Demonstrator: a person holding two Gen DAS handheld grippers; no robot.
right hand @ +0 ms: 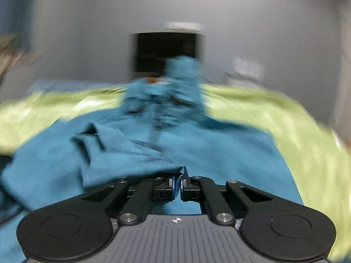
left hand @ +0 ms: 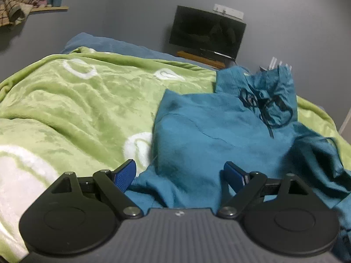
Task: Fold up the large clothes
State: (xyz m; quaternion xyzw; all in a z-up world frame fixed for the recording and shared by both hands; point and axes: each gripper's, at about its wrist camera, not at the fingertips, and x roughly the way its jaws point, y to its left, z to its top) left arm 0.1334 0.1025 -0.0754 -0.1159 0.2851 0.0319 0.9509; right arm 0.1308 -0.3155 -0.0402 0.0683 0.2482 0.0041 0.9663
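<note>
Hoodie (right hand: pixel 219 153), teal and rumpled, lies spread on the green blanket (left hand: pixel 65 100) that covers the bed; a fold of its fabric is pinched between the blue pads of the right tongs (right hand: pixel 178 183), which are clenched on the cloth, the pinched edge bunched just to the left of the jaws and rising from the rest of the garment; beyond that fold the body of the hoodie runs away from the tongs toward the hood, which stands up against the dark screen (right hand: pixel 164 50) on the far wall; this right wrist view is heavily smeared, so the drawstrings show only as dark streaks.

From the left wrist, the left tongs (left hand: pixel 178 174) stand released, jaws wide apart, with nothing between the blue pads (left hand: pixel 125 176); they hover over the near edge of the hoodie (left hand: pixel 208 135), the left pad above the blanket just beside the garment, the right pad above the teal cloth; only this view is sharp enough to show the dark drawstrings (left hand: pixel 266 107) looped at the neck, the white ring pattern on the blanket, a blue cover (left hand: pixel 105 43) at the far end of the bed, and a heap of clothes on a shelf (left hand: pixel 19 2) well to the left of the screen (left hand: pixel 206 31); neither view shows the other tongs.
</note>
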